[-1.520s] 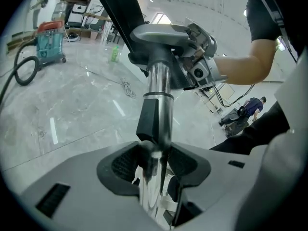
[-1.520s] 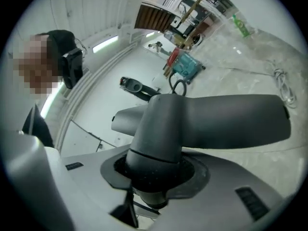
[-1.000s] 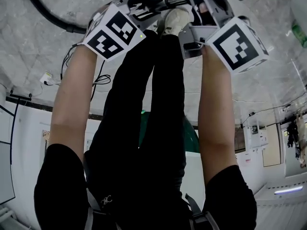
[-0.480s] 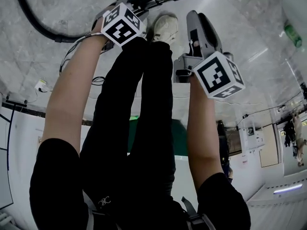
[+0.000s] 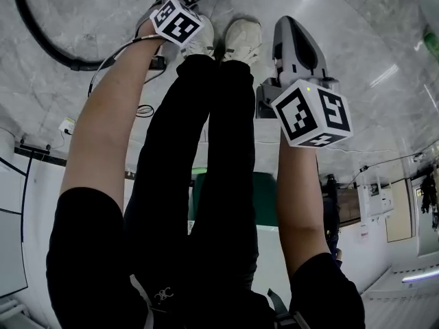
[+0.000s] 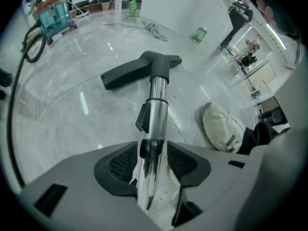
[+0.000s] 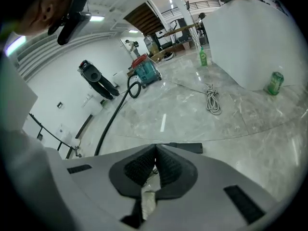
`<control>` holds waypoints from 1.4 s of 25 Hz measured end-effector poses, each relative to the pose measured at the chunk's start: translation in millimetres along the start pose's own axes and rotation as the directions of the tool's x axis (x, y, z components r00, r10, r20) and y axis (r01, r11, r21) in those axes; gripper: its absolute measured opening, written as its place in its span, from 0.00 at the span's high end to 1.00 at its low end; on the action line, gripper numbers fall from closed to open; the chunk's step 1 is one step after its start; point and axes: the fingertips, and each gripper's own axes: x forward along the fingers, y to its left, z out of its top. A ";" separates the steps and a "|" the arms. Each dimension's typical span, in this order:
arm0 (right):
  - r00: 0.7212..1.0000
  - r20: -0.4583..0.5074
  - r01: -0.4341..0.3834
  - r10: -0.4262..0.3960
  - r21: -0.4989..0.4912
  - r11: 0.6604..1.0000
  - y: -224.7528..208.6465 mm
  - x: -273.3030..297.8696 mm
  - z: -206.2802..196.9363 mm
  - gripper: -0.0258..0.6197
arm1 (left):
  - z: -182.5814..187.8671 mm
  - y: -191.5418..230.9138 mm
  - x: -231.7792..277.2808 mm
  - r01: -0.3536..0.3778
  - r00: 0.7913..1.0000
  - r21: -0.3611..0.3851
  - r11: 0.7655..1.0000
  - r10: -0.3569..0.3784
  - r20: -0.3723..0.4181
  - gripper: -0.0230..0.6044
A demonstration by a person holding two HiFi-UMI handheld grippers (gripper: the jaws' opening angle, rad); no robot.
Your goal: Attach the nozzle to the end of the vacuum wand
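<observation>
Two grippers are working: my left gripper (image 6: 153, 160) is clamping the chrome vacuum wand (image 6: 155, 114), steadying it steeply downward so the dark nozzle (image 6: 139, 71), apparently seated on its far end, is lying flat on the marble floor (image 6: 72, 129). My right gripper (image 7: 155, 165) is hanging free, its jaws having just closed together on nothing, seemingly not needed now.

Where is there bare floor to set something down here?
Bare grey marble floor lies left of the chrome vacuum wand and its dark grey nozzle. Crowded: white shoe right of it; coiled cord and green can beyond.
</observation>
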 end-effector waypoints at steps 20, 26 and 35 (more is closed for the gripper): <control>0.986 0.154 -0.053 0.063 -0.071 0.996 96.9 -144.8 172.1 0.94 | 143.8 -7.0 -398.4 -0.071 0.829 -0.380 0.922 0.267 0.492 0.95; 0.936 0.344 -0.021 0.075 -0.157 0.987 178.5 -275.2 292.5 0.94 | 214.2 -53.9 -613.5 -0.096 0.717 -0.372 0.923 0.324 0.618 0.95; 0.797 0.584 -0.029 0.152 -0.214 0.976 300.3 -525.6 434.4 0.94 | 272.2 -174.1 -938.1 -0.187 0.479 -0.307 0.933 0.360 0.801 0.95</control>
